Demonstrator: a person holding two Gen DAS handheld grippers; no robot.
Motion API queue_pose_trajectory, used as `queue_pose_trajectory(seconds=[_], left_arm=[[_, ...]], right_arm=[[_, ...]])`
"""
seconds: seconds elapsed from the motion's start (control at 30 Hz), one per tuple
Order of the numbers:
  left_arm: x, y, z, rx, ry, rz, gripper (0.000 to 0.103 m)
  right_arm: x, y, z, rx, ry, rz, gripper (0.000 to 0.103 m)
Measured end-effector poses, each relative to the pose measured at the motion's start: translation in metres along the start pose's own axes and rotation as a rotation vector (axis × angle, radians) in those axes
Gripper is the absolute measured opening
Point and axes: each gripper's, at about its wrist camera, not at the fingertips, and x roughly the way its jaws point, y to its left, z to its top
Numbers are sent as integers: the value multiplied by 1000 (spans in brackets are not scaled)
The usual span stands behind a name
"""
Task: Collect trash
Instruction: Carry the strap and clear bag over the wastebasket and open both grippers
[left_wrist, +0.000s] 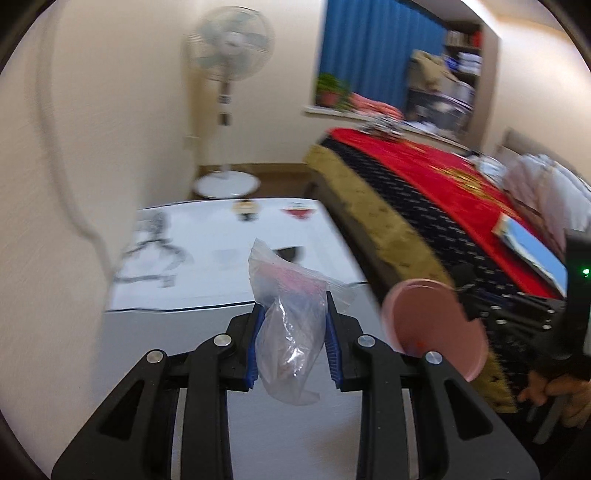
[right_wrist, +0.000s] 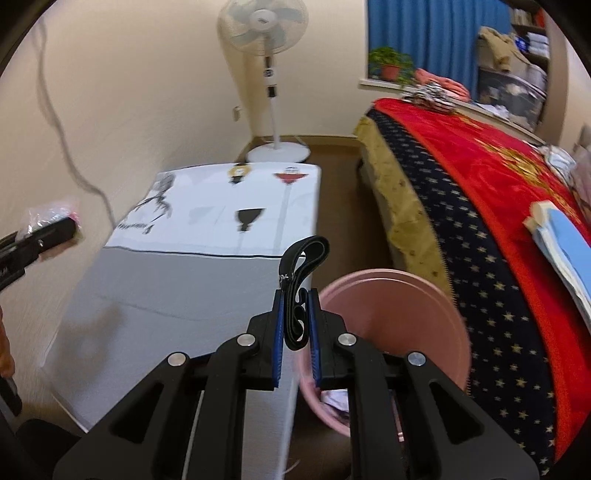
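Observation:
In the left wrist view my left gripper (left_wrist: 294, 302) is shut on a crumpled clear plastic bag (left_wrist: 288, 332), which hangs between the blue pads above the white table (left_wrist: 207, 266). A pink bin (left_wrist: 432, 325) sits just to its right, partly hidden by a finger. In the right wrist view my right gripper (right_wrist: 296, 293) is shut on a looped black strap (right_wrist: 304, 254) that sticks up past the fingertips. The pink bin (right_wrist: 391, 325) stands directly below and to its right, with some scraps at the bottom. At that view's left edge, the left gripper (right_wrist: 55, 232) shows with the plastic bag (right_wrist: 51, 210).
A bed with a red and starred blanket (right_wrist: 480, 206) runs along the right, with a blue book (right_wrist: 569, 251) on it. A standing fan (right_wrist: 271, 74) is in the far corner. A cable (right_wrist: 74, 155) hangs on the left wall. A hand (left_wrist: 554, 395) grips the other handle.

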Motion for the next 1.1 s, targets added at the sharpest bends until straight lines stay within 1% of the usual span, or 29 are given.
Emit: queue_pose_trajectory(seconds=[0.17,0.27,0.4,0.53,0.6,0.63,0.67,0.7,0.73,0.77,0.8,0.87,0.93,1.0,1.07,1.1], left_arm=[[52,-73,-2,71,90,-106,28],[84,-109,-10,115,133,-148,28],[117,-149,-25,180,176,-180,29],[144,-169,-33,217,214,-193,30],[155,-176,-38,238,227,-183,32],[158,-177,-38,246,225,-173,35],[162,-179,-40,258,227,-148,54],[164,-181,-39,263,226,-126,84],[163,-182,-39,271,204,-88,93],[161,-183,-40,287,170,-70,94],[159,-184,-41,305,148,-60,94],[159,-184,-39,317,148,-43,94],[159,-181,-36,299,157,-26,94],[155,-177,-32,276,158,5,94],[139,-169,-26,237,133,35,94],[129,-165,-24,220,121,41,94]], right_arm=[[3,-52,-2,77,28,-53,13],[10,-79,-8,104,58,-89,13],[24,-106,-16,132,113,-105,13],[39,-124,-24,164,166,-103,16],[46,-132,-28,175,186,-105,17],[49,-135,-30,177,196,-104,21],[52,-137,-31,177,205,-101,22],[55,-139,-31,175,208,-109,28],[57,-141,-31,173,207,-126,43],[57,-144,-31,178,201,-135,52],[57,-145,-31,184,196,-141,65],[57,-148,-30,185,194,-153,68],[57,-147,-30,181,203,-156,76],[53,-146,-27,182,194,-162,77],[38,-142,-21,170,147,-182,81],[23,-138,-17,161,92,-192,86]])
